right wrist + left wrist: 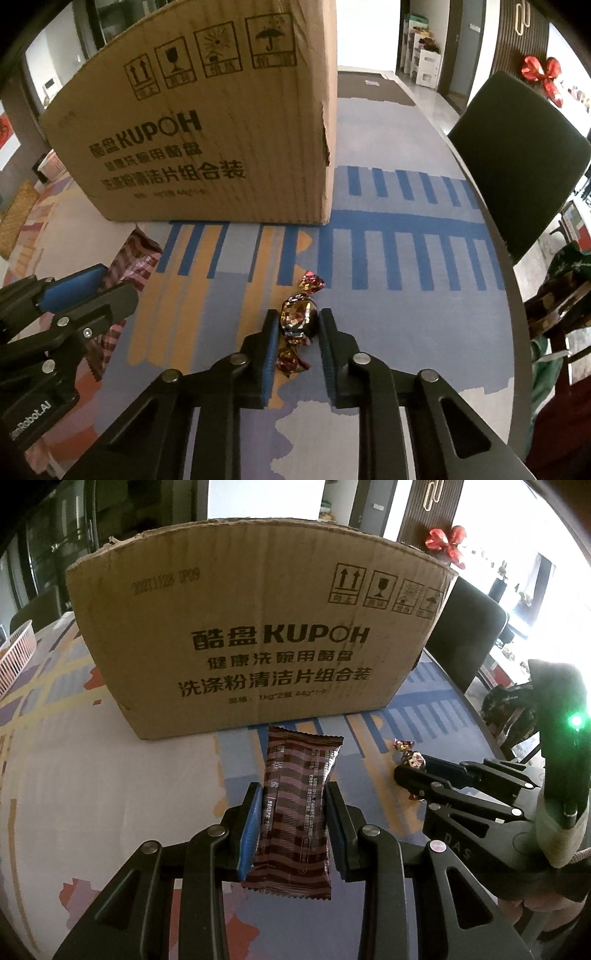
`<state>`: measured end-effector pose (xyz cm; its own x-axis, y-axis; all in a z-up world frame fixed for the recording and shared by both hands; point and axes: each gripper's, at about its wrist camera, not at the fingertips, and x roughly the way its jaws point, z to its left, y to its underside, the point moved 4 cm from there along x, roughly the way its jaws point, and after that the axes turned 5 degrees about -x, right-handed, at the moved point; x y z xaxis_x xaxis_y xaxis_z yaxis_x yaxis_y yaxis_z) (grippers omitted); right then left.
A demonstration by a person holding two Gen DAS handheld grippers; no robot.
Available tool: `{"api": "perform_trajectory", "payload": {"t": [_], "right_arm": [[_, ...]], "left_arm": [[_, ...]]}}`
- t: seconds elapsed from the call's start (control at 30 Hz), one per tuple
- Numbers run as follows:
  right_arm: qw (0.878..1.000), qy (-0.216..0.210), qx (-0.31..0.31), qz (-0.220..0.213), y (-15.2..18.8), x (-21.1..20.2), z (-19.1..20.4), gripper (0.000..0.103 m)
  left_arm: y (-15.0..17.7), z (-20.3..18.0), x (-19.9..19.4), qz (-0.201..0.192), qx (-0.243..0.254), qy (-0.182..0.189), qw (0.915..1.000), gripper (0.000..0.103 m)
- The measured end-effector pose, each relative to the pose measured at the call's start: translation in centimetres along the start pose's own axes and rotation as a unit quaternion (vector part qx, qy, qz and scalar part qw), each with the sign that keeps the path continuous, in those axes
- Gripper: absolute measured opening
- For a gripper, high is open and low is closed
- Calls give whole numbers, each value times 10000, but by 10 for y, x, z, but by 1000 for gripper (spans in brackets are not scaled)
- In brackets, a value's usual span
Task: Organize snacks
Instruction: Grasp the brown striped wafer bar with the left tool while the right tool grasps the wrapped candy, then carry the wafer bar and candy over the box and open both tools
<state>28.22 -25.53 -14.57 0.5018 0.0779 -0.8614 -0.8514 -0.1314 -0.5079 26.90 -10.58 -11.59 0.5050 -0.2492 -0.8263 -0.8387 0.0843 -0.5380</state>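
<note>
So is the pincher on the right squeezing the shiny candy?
Touching. In the right wrist view the right gripper has its jaws closed against both sides of the foil-wrapped candy, with no gap showing.

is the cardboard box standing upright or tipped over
Upright. The cardboard box stands on the table; its printed text reads the right way up and its arrow symbols point upward.

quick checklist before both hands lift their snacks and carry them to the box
1. Left gripper jaws shut on the snack bar: ok.
2. Right gripper jaws shut on the candy: ok.
3. Candy's twisted ends clear of the pads: ok.
4. Cardboard box upright on the table: ok.
5. Box top open: cannot tell.
6. Grippers apart from each other: ok.
</note>
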Motion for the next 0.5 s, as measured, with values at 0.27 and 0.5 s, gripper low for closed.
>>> {"api": "perform_trajectory", "payload": {"t": [0.27, 0.5], "right_arm": [[9999, -72, 10, -131, 0, -9, 6, 20], [9989, -175, 82, -431, 3, -39, 10, 20]], "left_arm": [[0, 0, -10, -98, -35, 41, 9999, 34], [0, 1, -34, -340, -60, 78, 9994, 33]]}}
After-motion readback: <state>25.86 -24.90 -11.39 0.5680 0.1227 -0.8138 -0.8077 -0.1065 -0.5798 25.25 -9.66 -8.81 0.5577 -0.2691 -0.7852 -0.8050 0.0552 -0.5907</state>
